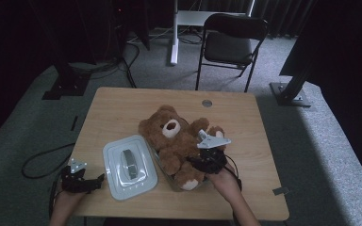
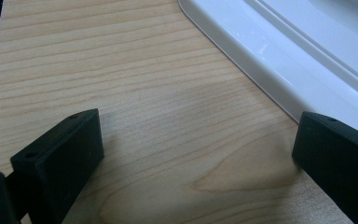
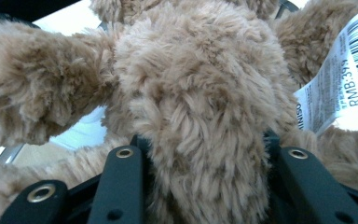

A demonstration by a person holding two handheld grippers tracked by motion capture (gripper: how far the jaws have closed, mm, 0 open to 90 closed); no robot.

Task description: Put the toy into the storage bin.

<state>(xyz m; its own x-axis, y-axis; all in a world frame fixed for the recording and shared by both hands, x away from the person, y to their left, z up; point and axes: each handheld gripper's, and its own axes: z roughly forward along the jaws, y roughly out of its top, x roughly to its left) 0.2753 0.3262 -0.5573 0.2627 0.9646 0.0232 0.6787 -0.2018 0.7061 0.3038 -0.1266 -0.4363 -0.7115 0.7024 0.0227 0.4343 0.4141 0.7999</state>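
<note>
We count one teddy bear [image 1: 176,141], one white lid [image 1: 129,166] and one clear container [image 1: 162,165] on the bench [image 1: 245,117]. The bear lies on its back mid-bench, its lower body over the container. Our right tongs [image 1: 206,162] grip a furry limb, fur filling the gap between the jaws. A paper tag [image 3: 340,79] hangs beside. Our left tongs [image 1: 96,181] rest wide open and empty on bare wood, just beside the lid's edge. One folding chair [image 1: 231,42] stands beyond.

The teddy bear [image 3: 191,93] bulges between the right gripper's [image 1: 210,160] fingers [image 3: 121,182], hiding their tips in fur. Beside the far finger, its paper tag [image 3: 340,79] (barcode side) runs off the frame's edge. The container under the bear is mostly covered.
</note>
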